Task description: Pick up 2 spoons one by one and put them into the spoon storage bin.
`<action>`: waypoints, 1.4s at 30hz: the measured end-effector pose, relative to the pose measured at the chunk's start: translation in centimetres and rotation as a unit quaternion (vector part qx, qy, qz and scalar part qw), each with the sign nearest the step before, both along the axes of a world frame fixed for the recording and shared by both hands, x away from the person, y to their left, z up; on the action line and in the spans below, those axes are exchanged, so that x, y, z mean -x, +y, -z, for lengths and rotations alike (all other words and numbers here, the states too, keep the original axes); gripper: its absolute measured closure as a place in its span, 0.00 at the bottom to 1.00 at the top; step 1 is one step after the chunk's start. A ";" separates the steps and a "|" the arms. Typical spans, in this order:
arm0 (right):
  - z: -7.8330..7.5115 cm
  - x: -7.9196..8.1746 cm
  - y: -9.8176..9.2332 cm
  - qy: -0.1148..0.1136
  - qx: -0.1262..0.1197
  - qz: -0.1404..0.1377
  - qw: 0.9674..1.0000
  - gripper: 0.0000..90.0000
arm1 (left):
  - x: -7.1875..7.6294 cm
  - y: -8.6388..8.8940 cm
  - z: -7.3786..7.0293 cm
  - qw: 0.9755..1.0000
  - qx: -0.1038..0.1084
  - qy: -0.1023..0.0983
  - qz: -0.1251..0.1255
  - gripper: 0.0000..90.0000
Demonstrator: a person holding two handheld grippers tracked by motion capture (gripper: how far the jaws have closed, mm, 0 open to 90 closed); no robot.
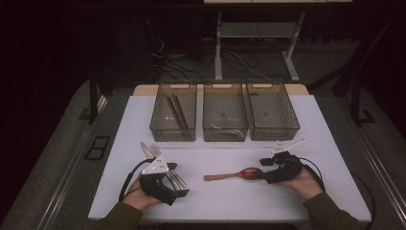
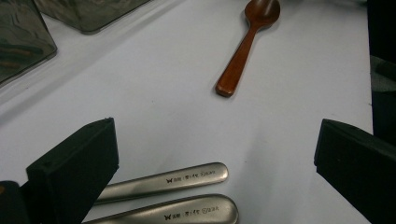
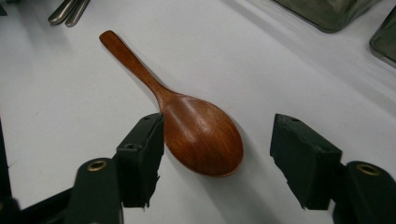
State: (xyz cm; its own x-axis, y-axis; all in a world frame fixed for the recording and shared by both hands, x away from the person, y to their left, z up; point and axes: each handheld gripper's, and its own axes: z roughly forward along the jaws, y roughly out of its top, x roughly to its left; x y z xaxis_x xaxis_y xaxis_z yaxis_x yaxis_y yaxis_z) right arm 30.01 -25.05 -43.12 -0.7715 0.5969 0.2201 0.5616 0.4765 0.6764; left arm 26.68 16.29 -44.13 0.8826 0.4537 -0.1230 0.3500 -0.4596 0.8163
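**Wooden spoon: handling notes and clearances**

The spoon lies flat on the white tabletop, bowl toward my right tool, handle pointing across toward my left tool. In the right gripper view my right tool's jaws stand spread, one to each side of the bowl. The near jaw sits just beside the bowl's edge; I cannot tell whether it touches. The far jaw stands clear. Nothing is pinched.

Handling, as I judge it:
- Light and stiff; it should not flex under jaw pressure.
- The finish looks smooth and glossy, so the rounded bowl may slide out of flat pads.
- The neck, where handle meets bowl, is narrower and straighter-sided. I rate it the surer hold.
- It lies low on the tabletop, so the pads must come down nearly to the surface.

My left tool is also spread, holding nothing. Two metal handles lie on the tabletop between its jaws, by the left one.

Clearances:
- Three bins stand in a row at the far side, well apart from the spoon. The left bin holds chopsticks.
- Open tabletop lies between spoon and bins.
- The near tabletop edge is close behind my hands.
- A lift must clear the bin rims.
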 end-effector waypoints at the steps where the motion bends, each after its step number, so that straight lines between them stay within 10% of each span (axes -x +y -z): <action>1: 0.1 -0.1 0.1 0.000 -0.003 -0.002 1.000 0.42 | 0.0 0.0 0.0 1.000 0.000 0.000 0.000 0.00; 42: 1.0 0.1 1.5 0.023 0.050 -0.081 0.995 0.86 | 0.1 -0.2 0.1 1.000 -0.007 -0.001 0.006 0.00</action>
State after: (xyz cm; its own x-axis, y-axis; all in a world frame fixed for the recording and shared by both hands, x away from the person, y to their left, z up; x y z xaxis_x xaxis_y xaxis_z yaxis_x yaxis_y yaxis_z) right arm 29.87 -23.56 -44.17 -0.8503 0.4853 0.2036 0.5007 0.6270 0.5968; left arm 26.63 16.09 -44.20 0.8881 0.4450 -0.1148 0.3429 -0.4754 0.8102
